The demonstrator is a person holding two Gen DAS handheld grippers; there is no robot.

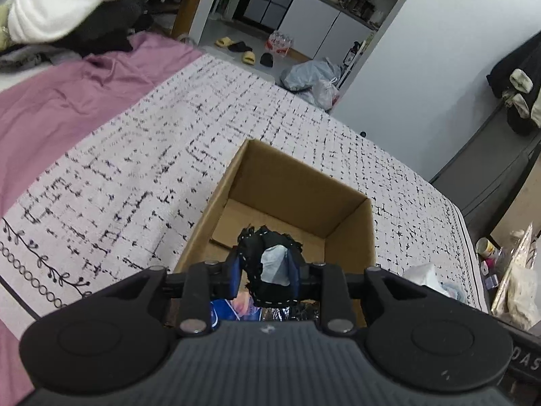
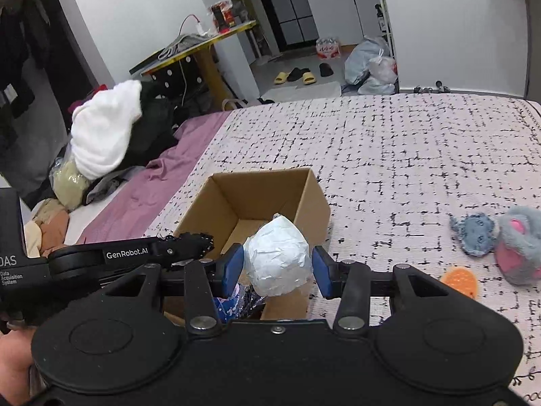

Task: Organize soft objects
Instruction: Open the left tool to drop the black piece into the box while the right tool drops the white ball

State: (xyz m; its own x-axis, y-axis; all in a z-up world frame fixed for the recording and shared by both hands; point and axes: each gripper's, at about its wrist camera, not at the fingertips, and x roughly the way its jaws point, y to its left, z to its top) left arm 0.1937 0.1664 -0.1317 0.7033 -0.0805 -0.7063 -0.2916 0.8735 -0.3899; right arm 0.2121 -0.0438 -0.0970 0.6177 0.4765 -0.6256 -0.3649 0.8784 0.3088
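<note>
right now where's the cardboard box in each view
Left wrist: the cardboard box sits low centre, open, just beyond the left tool, which grips a black fabric piece above it.
Right wrist: the box is centre, behind the right tool and the white wrapped ball between its fingers.
Shared landmark: the yellow slippers on the floor past the bed.

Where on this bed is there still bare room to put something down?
The checked bedspread lies bare beyond the cardboard box, out to the far edge, and also between the box and the purple sheet. It is crowded right of the box, by the grey plush toys and orange disc, and at the clothes pile.
</note>
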